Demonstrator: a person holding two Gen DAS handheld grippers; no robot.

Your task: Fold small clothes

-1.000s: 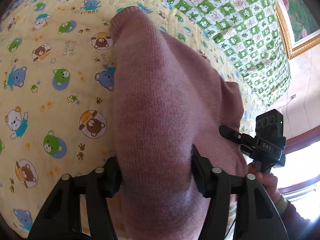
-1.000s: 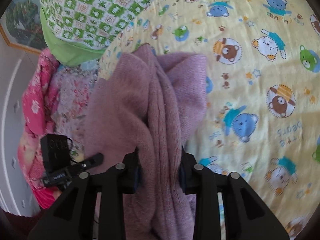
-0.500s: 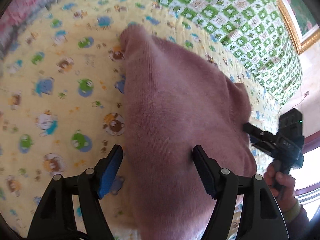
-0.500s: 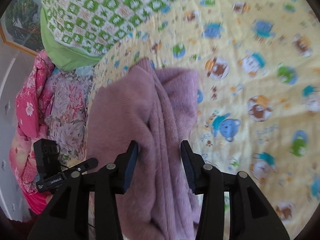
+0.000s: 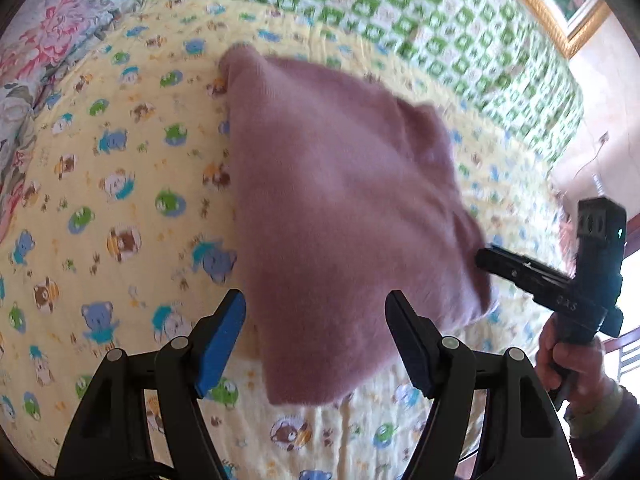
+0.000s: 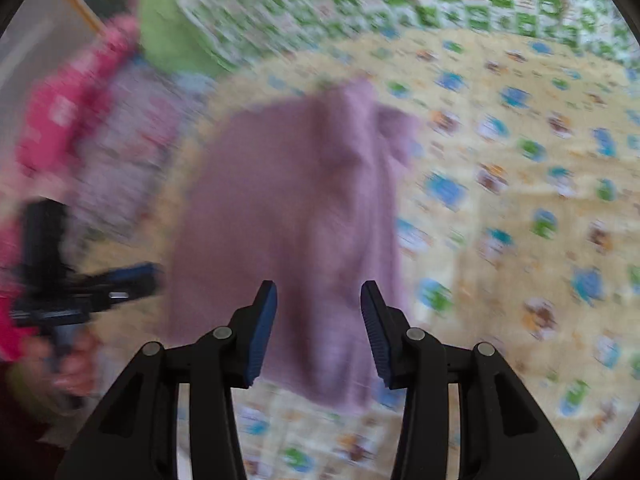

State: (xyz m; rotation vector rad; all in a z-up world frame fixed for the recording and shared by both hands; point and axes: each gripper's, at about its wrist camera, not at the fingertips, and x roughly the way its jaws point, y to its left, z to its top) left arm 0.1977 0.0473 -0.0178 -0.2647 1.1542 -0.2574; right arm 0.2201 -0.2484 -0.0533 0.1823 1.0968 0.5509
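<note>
A mauve knitted sweater (image 5: 340,208) lies folded on the yellow bear-print sheet (image 5: 120,208); it also shows, blurred, in the right wrist view (image 6: 288,216). My left gripper (image 5: 316,320) is open and empty, raised above the sweater's near edge. My right gripper (image 6: 318,308) is open and empty above the sweater's near edge. The right gripper shows in the left wrist view (image 5: 496,262) beside the sweater's right corner. The left gripper shows in the right wrist view (image 6: 136,276) at the sweater's left side.
A green-and-white checked quilt (image 5: 400,12) lies along the far side of the bed. Pink floral bedding (image 5: 44,40) is piled at the far left, also seen blurred in the right wrist view (image 6: 72,128). A gold picture frame (image 5: 560,12) hangs on the wall.
Both grippers opened, let go of the sweater and pulled back and up. The sweater dropped flat onto the sheet. The right wrist view is now motion-blurred.
</note>
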